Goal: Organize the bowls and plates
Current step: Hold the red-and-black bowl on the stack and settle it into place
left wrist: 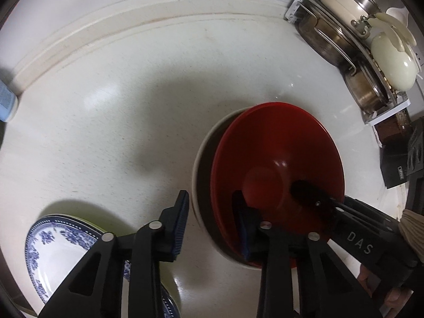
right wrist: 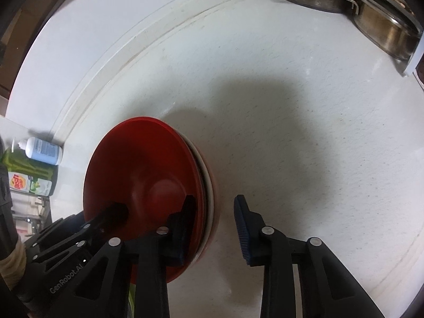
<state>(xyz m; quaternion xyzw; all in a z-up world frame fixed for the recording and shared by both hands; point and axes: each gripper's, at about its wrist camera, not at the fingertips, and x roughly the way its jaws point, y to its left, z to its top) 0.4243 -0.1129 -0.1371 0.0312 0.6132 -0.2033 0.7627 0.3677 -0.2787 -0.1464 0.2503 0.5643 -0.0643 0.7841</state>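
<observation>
A red bowl sits nested in a white bowl on the pale counter. My left gripper straddles the stack's left rim, one finger outside and one inside the red bowl. A thin gap shows beside the outer pad, so it stands open. My right gripper straddles the opposite rim and is open, with clear counter between its outer finger and the white bowl. Each view catches the other gripper reaching into the bowl: the right gripper and the left gripper. A blue-and-white patterned plate lies at lower left.
A dish rack with steel pots and cream lids stands at the back right. A blue bottle and a green soap bottle sit left by the raised wall ledge. A black box is at the right.
</observation>
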